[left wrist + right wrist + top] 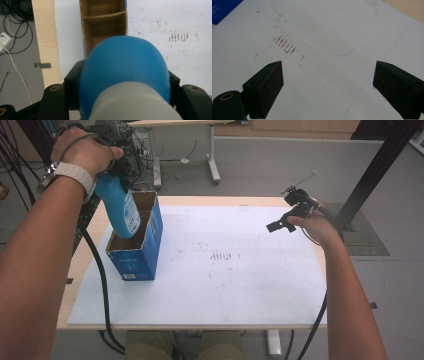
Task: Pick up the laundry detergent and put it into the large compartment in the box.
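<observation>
My left gripper (107, 157) has its jaws clamped on the blue bottle (121, 207), base dipping into the divided cardboard box (145, 257) on the table (260, 285). Next, I'd say, lower it straight into the near compartment. My right gripper (285, 222) hovers, jaws wide apart, empty.

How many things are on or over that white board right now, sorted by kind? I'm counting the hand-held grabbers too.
Blue bottle, held in the left gripper and partly lowered into the box: 1
Blue cardboard box with dividers, standing open on the white board: 1
Grippers, left and right gripper: 2
Total: 4
</observation>
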### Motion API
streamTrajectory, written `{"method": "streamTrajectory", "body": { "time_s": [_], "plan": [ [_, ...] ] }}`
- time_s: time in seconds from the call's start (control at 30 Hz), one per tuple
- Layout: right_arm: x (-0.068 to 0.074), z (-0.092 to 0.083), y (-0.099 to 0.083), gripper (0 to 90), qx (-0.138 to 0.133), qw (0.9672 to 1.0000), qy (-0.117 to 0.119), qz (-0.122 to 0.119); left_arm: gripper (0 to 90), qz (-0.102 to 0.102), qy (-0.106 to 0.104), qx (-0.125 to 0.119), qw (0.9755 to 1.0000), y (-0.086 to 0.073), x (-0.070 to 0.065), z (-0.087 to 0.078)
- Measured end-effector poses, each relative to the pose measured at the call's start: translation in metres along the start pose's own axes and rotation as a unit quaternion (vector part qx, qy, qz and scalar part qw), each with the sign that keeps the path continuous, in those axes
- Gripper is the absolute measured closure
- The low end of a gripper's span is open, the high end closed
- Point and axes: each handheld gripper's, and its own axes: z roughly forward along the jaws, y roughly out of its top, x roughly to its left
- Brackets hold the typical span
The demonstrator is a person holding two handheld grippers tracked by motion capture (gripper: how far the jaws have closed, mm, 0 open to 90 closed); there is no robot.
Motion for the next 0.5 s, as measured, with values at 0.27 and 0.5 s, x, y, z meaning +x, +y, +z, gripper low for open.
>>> {"method": "streamTrajectory", "body": {
  "time_s": [0.27,0.5],
  "plan": [
    [0.0,0.003,0.003,9.3,0.004,1.0,0.0,0.0,38.3,0.002,0.002,-0.001,1.0,0.004,-0.001,0.007],
    [-0.001,0.002,0.002,9.3,0.005,1.0,-0.001,0.003,38.3,0.0,0.002,0.001,1.0,0.006,0.001,0.014]
  ]
}}
